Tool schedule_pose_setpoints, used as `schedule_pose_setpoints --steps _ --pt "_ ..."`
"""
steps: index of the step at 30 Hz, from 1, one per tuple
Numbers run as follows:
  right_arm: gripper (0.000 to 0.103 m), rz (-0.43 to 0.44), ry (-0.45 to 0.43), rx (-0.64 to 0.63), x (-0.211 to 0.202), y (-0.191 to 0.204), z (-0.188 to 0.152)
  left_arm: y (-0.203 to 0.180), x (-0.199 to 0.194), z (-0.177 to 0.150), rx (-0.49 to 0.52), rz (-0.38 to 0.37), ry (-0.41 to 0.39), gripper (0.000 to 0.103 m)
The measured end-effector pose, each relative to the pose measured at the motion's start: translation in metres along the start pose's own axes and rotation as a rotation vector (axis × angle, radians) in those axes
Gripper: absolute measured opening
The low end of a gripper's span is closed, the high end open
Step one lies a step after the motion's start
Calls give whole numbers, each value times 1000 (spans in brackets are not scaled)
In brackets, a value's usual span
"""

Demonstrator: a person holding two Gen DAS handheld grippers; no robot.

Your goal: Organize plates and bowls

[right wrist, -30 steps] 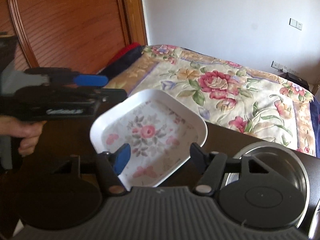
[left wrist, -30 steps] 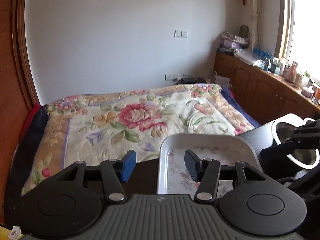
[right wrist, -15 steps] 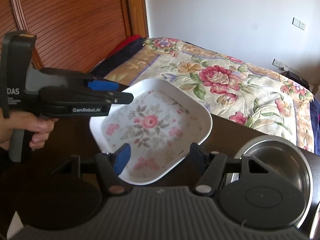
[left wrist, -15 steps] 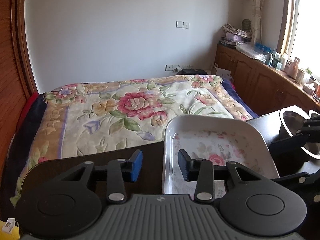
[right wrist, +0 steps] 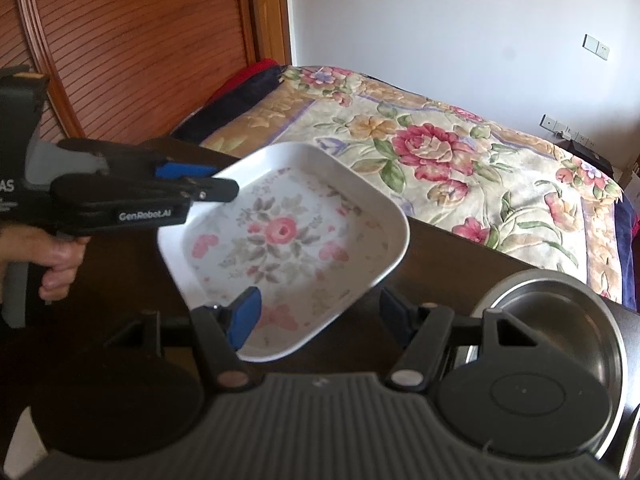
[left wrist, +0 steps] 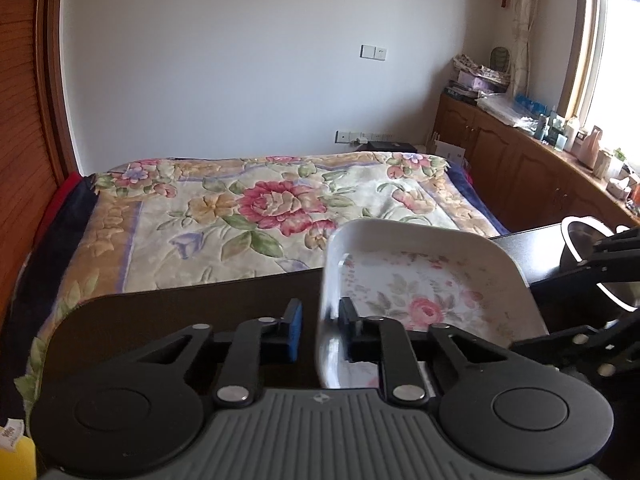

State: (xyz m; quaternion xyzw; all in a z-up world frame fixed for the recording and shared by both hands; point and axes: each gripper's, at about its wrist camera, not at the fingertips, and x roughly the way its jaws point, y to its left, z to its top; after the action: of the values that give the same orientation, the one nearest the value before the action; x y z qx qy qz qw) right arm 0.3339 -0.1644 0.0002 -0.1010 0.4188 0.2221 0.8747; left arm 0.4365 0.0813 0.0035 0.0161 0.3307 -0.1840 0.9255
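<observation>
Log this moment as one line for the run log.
left gripper: fingers straddle floral plate rim, narrow gap | right gripper: open, empty | steel bowl: on table, right

The left wrist view sits low and close over the dark surface [left wrist: 192, 312], facing the bed [left wrist: 256, 216] and white far wall. The right wrist view looks from further right, angled toward the wooden wardrobe [right wrist: 132, 40]. Both share the floral square plate [left wrist: 432, 288] [right wrist: 288, 240], the steel bowl [left wrist: 592, 256] [right wrist: 560, 328] and the bed [right wrist: 460, 168].
</observation>
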Motion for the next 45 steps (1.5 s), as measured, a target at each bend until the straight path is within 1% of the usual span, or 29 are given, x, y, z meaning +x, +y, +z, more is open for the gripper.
schedule_pose_setpoints --steps 1,2,3,4,7,9,11,12,20,23,27,31,37,45 --pt "57 3 5 -6 1 0 2 -1 -1 -1 1 0 -1 48" --pt "56 -3 13 -11 2 0 3 -1 -1 -1 3 6 -4 48" --pt "51 -2 21 -18 3 0 4 -1 -2 -2 1 5 -5 48" --pt "43 5 31 -24 5 -1 4 -1 -2 -3 -2 4 -6 48" --pt "40 29 77 -46 12 1 4 2 -5 -6 -18 4 -11 48" --pt "36 15 74 -57 11 2 6 3 -7 -7 -23 12 -12 47" --pt "30 10 71 -62 11 2 6 5 -11 -9 -38 11 -8 46" --pt "24 5 69 -58 10 1 6 6 -13 -10 -46 8 -4 45" --pt "19 29 8 -26 -5 3 2 1 -48 -13 -63 24 -44 45" --pt "18 31 -20 -23 -15 7 0 -4 -66 -13 -64 28 -59 45" --pt "17 54 -46 -15 -33 12 -6 -14 -90 -16 -38 53 -77 45" --pt "17 79 -83 -21 -50 16 -13 -22 -110 -21 -34 58 -87 45" --pt "17 101 -98 -18 -72 21 -32 -37 -137 -33 -23 59 -100 45" --pt "17 111 -122 -11 -86 20 -47 -58 -163 -58 -1 65 -97 45"
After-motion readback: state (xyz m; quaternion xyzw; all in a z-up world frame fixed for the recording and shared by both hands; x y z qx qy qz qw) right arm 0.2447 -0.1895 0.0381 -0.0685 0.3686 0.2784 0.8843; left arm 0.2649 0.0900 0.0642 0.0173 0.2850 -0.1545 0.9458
